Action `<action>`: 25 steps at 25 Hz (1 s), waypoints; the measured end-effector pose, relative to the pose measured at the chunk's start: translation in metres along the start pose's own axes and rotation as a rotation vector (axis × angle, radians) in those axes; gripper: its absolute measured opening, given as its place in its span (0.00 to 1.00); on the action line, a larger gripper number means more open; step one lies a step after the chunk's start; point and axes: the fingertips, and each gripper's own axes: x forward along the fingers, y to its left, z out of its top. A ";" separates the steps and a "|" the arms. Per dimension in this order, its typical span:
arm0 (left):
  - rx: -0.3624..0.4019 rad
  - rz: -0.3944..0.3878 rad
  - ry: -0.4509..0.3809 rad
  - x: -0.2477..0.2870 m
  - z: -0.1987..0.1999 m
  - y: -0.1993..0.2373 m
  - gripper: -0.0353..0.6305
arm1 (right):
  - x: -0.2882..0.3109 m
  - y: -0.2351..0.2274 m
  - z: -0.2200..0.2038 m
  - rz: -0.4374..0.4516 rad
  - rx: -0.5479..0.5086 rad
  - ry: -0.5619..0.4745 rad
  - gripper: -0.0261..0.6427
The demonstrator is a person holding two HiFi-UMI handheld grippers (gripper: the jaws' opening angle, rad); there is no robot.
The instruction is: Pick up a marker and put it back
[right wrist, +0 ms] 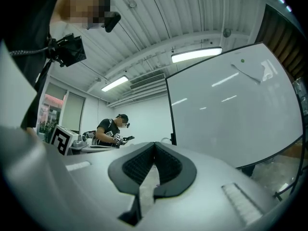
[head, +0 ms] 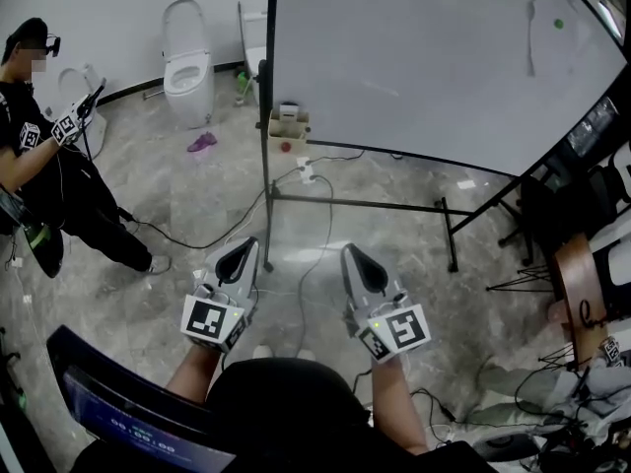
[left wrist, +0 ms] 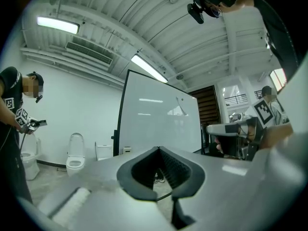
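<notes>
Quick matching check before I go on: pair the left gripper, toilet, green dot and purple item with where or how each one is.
1. left gripper
2. toilet
3. green dot
4. purple item

A. on the floor, in front of the toilet
B. upper right of the whiteboard
C. jaws shut, nothing between them
D. by the back wall

Pairs: 1-C, 2-D, 3-B, 4-A
</notes>
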 end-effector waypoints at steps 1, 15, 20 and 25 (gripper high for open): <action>0.002 -0.004 -0.005 0.000 0.002 -0.001 0.06 | 0.000 0.000 0.000 0.002 -0.004 0.005 0.05; -0.005 0.024 0.017 0.002 0.014 -0.017 0.06 | -0.008 -0.009 0.008 0.041 0.013 0.021 0.05; -0.002 0.045 0.000 -0.002 0.009 -0.029 0.06 | -0.018 -0.011 0.006 0.062 0.005 0.012 0.05; 0.006 0.054 -0.016 0.002 0.005 -0.045 0.06 | -0.026 -0.019 0.003 0.087 0.006 0.015 0.05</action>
